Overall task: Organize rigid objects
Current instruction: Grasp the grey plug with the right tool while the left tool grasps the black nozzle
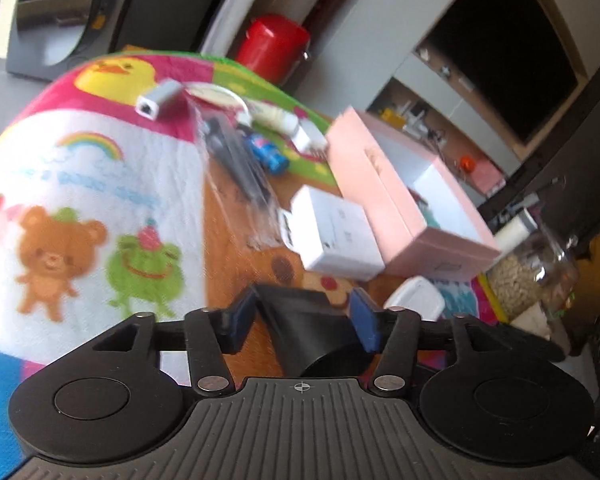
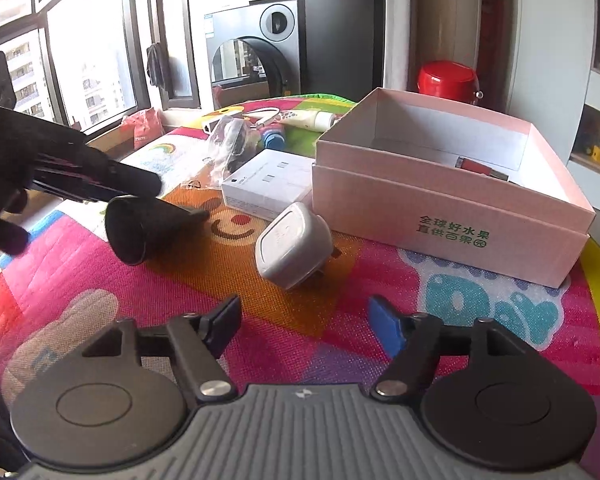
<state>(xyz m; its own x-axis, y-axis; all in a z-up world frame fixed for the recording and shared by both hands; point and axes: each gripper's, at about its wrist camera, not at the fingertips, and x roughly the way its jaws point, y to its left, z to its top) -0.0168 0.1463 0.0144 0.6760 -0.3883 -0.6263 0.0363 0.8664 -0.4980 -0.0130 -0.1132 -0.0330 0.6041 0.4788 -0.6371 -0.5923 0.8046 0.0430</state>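
My left gripper (image 1: 304,318) is shut on a black funnel-shaped nozzle (image 1: 312,328) and holds it just above the colourful mat; it also shows in the right wrist view (image 2: 140,228) at the left. An open pink box (image 2: 452,196) stands at the right, with a red item inside; it also shows in the left wrist view (image 1: 404,200). A white flat box (image 2: 268,188) lies beside it, and a grey-white plug adapter (image 2: 292,246) lies in front. My right gripper (image 2: 304,324) is open and empty, short of the adapter.
Further back on the mat (image 2: 340,308) lie a clear bag with dark items (image 2: 232,140), a blue cylinder (image 2: 274,138), a white tube (image 2: 312,120) and a grey adapter (image 1: 158,100). A red pot (image 2: 448,80) stands behind. A jar (image 1: 536,264) stands off the mat's right edge.
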